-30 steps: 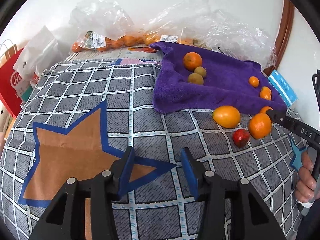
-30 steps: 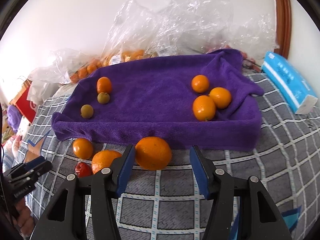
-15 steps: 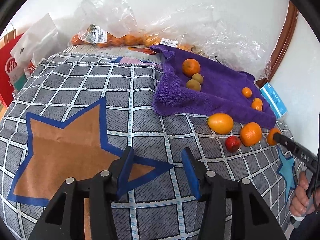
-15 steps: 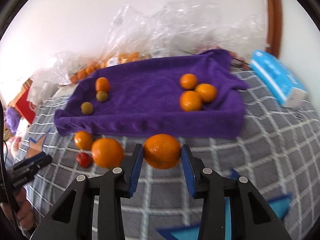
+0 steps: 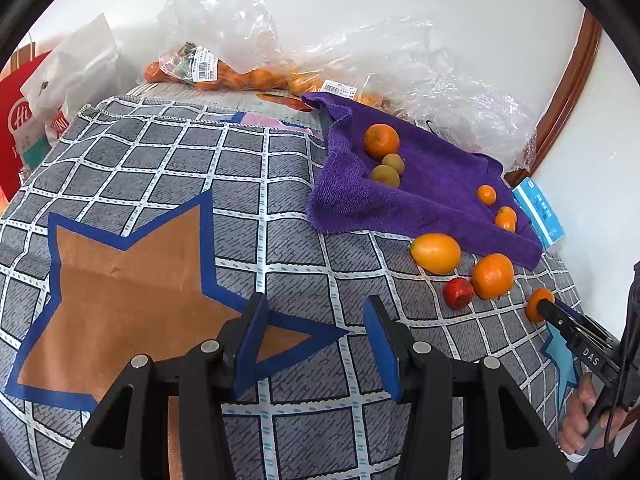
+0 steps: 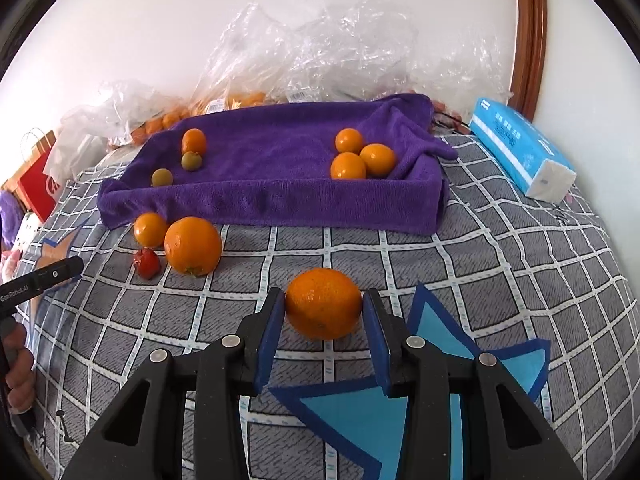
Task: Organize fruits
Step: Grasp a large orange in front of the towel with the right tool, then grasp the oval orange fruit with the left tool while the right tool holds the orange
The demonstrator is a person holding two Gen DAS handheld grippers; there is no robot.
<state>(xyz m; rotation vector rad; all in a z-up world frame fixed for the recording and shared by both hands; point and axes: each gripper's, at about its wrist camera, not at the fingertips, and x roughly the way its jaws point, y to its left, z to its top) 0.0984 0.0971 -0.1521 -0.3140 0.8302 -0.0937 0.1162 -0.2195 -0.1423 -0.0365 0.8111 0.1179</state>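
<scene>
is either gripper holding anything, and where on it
The right gripper clamps an orange across its two sides; the left gripper holds nothing.

Three oranges point(image 6: 358, 156) lie in the towel-lined tray point(image 6: 280, 204).

We see a blue tissue pack point(image 6: 520, 156) at right, crumpled clear plastic bags point(image 6: 340, 52) along the white wall, a red paper bag point(image 5: 18, 120) far left, a brown wooden frame point(image 6: 530, 32) upper right.
</scene>
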